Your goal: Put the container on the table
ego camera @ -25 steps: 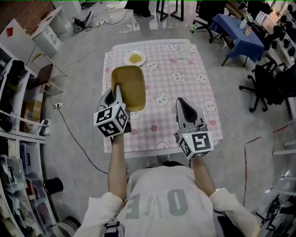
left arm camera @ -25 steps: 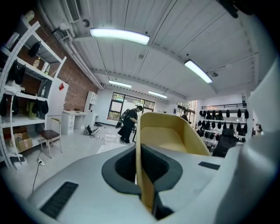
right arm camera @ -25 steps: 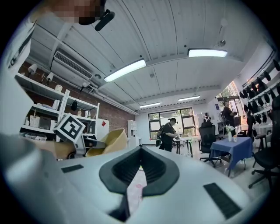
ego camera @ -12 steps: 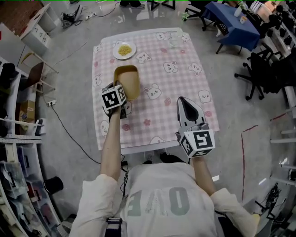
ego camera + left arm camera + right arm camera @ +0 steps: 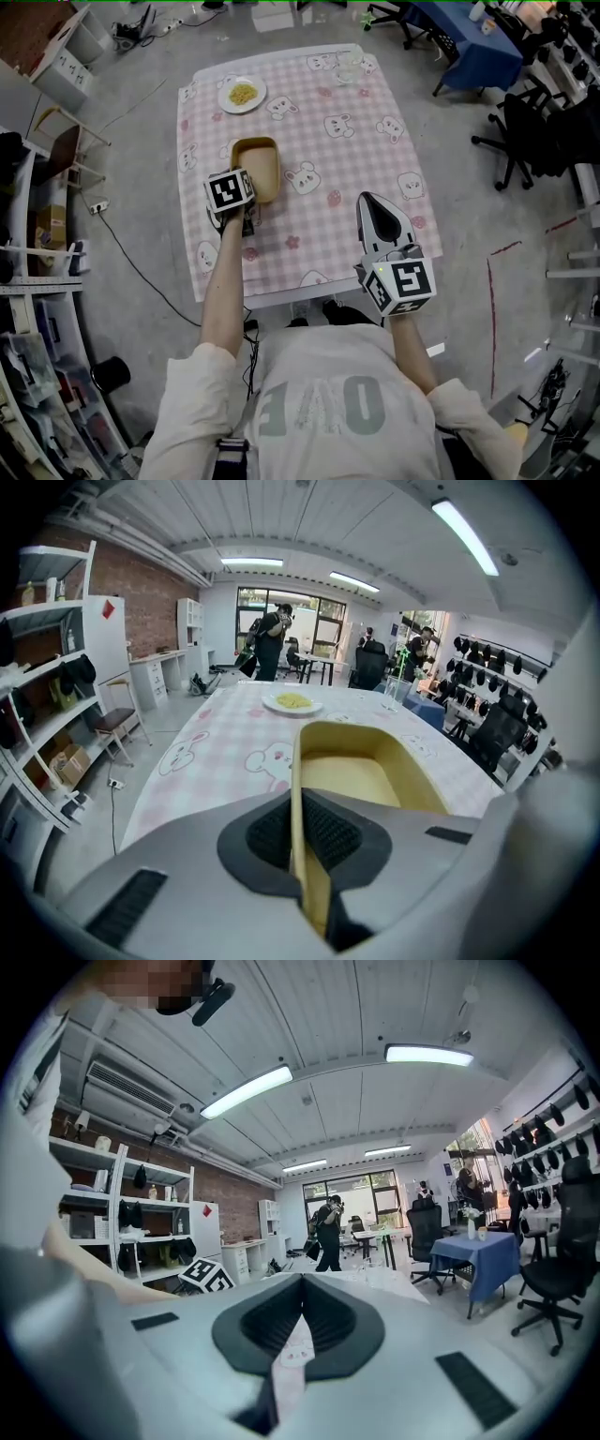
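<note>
From the head view, the left gripper (image 5: pixel 246 208) sits over the left-middle of the square table with a pink-and-white checked cloth printed with rabbits (image 5: pixel 323 239). Its marker cube covers the jaws there. Just beyond the cube lies the mustard-yellow oblong plastic container (image 5: pixel 258 167), long side running away from the person. This view does not show how the container is held, nor whether its base touches the cloth.

The left gripper view settles the hold: the left gripper (image 5: pixel 302 834) has its black ribbed pads pressed on either side of the container's (image 5: pixel 361 771) near wall, one pad inside and one outside. The container stretches forward, low over the cloth. Past it stand a white round plate of yellow food (image 5: pixel 292 703) and a clear drinking glass (image 5: pixel 392 694), both near the far edge; the head view places the plate (image 5: pixel 242 94) at the far left and the glass (image 5: pixel 349 64) at the far middle.

The right gripper (image 5: pixel 372 204) hovers above the table's near right part, well apart from the container. The right gripper view shows the right gripper (image 5: pixel 300 1321) with its jaws together, nothing between them, only a sliver of the cloth showing below. It points nearly level across the room towards shelving and a blue-covered table (image 5: pixel 478 1251).
</note>
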The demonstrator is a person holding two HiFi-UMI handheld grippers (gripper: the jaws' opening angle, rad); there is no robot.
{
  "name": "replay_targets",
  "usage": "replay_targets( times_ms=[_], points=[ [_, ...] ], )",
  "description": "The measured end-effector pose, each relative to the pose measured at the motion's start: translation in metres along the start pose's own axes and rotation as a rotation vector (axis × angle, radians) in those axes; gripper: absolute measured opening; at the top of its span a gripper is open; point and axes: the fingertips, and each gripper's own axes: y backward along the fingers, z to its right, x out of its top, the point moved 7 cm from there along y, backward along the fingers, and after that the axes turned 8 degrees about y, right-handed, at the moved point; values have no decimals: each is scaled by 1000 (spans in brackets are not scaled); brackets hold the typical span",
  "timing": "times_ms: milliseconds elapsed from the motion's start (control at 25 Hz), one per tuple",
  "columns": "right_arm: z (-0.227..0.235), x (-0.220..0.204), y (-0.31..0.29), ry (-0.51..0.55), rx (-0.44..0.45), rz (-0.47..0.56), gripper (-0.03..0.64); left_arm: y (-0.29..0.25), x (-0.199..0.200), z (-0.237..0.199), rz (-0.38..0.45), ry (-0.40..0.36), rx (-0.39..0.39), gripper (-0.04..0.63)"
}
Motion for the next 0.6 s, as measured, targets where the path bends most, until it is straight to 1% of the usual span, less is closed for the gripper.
replay_targets(
  times_ms=[200, 400, 440, 520, 600],
  points=[
    [-2, -1, -2, -5, 7, 4, 29, -7, -9, 1, -31, 14, 3, 28],
    [-8, 1, -1, -9, 18, 9, 29, -4, -9, 0, -16, 36, -13, 32],
    [-9, 2, 0, -9, 20, 9, 29, -3, -9, 0, -11, 42, -15, 41],
    [-11, 3, 1, -9, 22, 10, 29, -1, -8, 0, -3, 54, -22, 90],
    [-11, 4, 1, -9, 26, 15, 29, 0, -8, 0, 7, 63, -25, 121]
  ],
)
